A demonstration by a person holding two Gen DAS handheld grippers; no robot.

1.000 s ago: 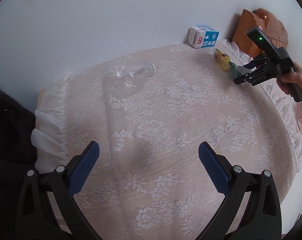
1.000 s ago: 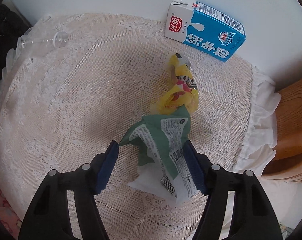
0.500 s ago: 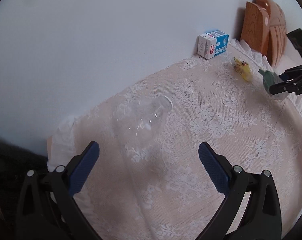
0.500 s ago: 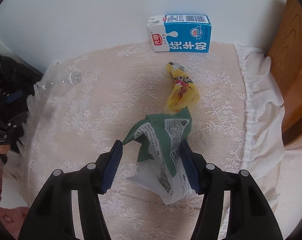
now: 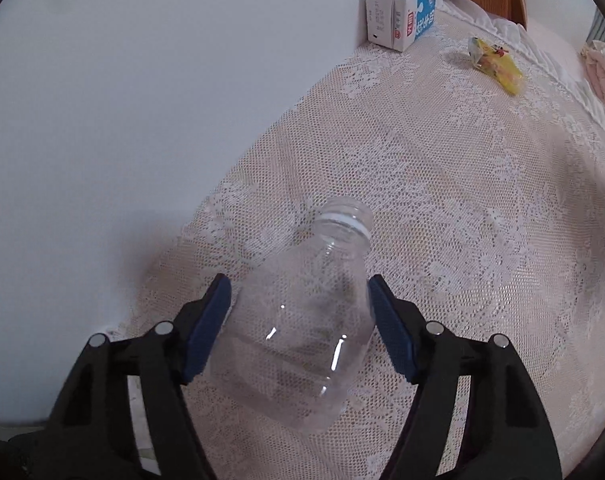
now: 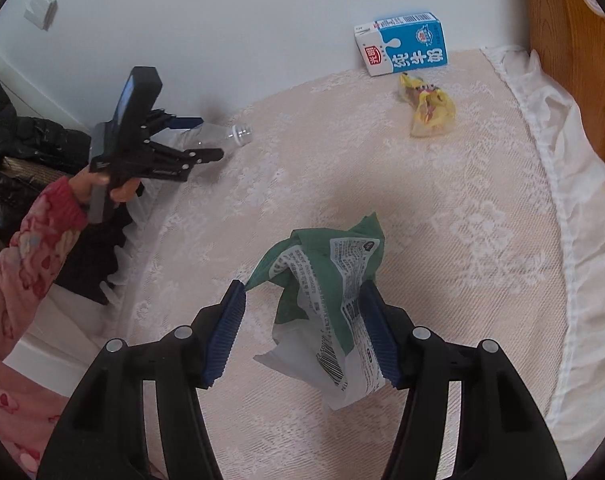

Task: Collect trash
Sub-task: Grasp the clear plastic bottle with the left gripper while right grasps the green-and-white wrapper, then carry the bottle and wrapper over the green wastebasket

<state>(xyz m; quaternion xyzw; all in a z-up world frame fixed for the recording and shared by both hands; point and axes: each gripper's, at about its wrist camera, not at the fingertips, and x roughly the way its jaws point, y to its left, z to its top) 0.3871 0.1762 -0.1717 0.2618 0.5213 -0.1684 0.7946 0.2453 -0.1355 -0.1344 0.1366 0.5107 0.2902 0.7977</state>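
Observation:
A clear plastic bottle [image 5: 302, 340] with no cap lies on its side on the lace-covered table [image 5: 462, 200]. My left gripper [image 5: 298, 316] straddles the bottle's body and its jaws are closing, both blue pads against the sides. The right wrist view shows that left gripper [image 6: 212, 139] at the table's left edge, over the bottle [image 6: 234, 135]. My right gripper [image 6: 302, 328] is shut on a crumpled green and white wrapper [image 6: 330, 288], held above the cloth. A yellow snack wrapper [image 6: 428, 106] and a blue and white milk carton [image 6: 406, 46] lie by the wall.
A white wall runs behind the table, with a switch [image 6: 40, 7] on it. Wooden furniture [image 6: 570, 60] stands at the far right. Dark clothing [image 6: 22, 148] is heaped left of the table. A person's hand in a pink patterned sleeve [image 6: 42, 240] holds the left gripper.
My left gripper moved in over the bottle and its jaws narrowed from wide open onto its sides. My right gripper drew back from the yellow wrapper, still holding the green one.

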